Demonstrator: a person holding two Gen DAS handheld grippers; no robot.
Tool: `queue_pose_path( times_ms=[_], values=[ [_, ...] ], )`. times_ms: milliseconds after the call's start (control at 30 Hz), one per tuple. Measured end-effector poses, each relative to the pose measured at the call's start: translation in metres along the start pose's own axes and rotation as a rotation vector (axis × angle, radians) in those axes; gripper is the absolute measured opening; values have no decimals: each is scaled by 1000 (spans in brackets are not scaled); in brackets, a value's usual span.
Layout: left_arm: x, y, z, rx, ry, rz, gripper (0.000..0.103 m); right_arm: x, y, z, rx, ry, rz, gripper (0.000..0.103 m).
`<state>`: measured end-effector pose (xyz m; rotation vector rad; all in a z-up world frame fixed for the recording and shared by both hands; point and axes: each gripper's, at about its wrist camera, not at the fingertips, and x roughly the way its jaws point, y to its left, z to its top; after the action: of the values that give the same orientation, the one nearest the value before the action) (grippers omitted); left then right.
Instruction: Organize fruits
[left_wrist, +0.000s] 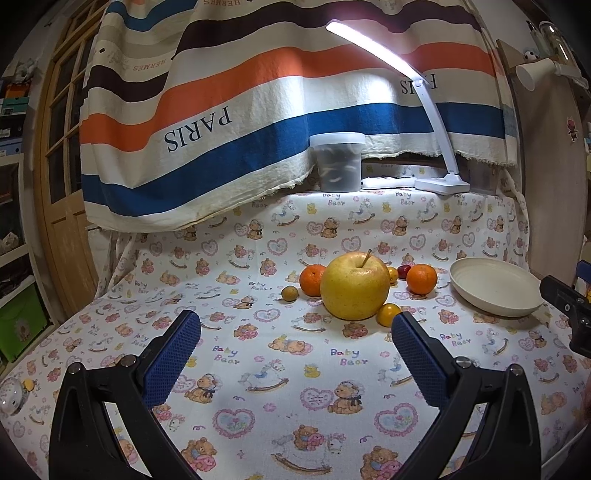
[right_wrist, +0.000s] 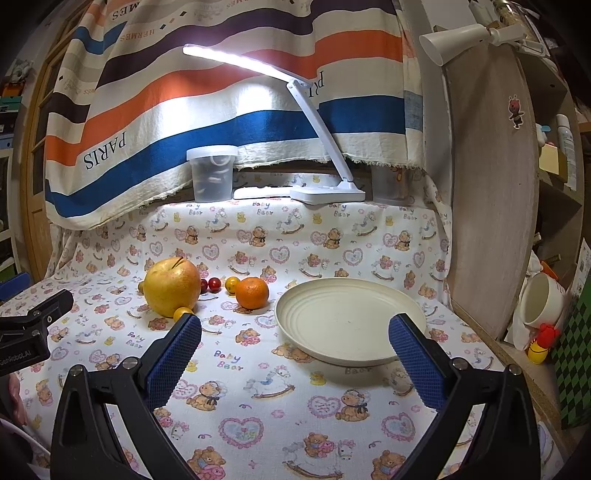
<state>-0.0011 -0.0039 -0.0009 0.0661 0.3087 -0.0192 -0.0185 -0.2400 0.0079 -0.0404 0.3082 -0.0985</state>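
Left gripper and right gripper: fingers wide apart, nothing held. Large yellow apple on the bear-print tablecloth partly hides two orange mandarins, a red cherry and small yellow fruits. Cream ridged plate sits right of them.

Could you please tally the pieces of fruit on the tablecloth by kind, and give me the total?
Large yellow apple: 1
Oranges: 2
Small yellow fruits: 3
Small red fruits: 2
Total: 8
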Motion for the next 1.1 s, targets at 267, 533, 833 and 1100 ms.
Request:
queue_pose_path(
  times_ms=[267,533,833,1100],
  values=[
    [0,-1,-1,2,0,0,103,-1,-1,-1,7,-1,-8,102],
    [1,0,-3,-1,7,0,103,-1,0,-1,5,0,-9,102],
    [1,3,-3,-4,7,5,103,0,0,-2,4,0,-10,102],
    [0,3,-2,-3,8,5,103,0,0,-2,4,2,-10,102]
  ],
)
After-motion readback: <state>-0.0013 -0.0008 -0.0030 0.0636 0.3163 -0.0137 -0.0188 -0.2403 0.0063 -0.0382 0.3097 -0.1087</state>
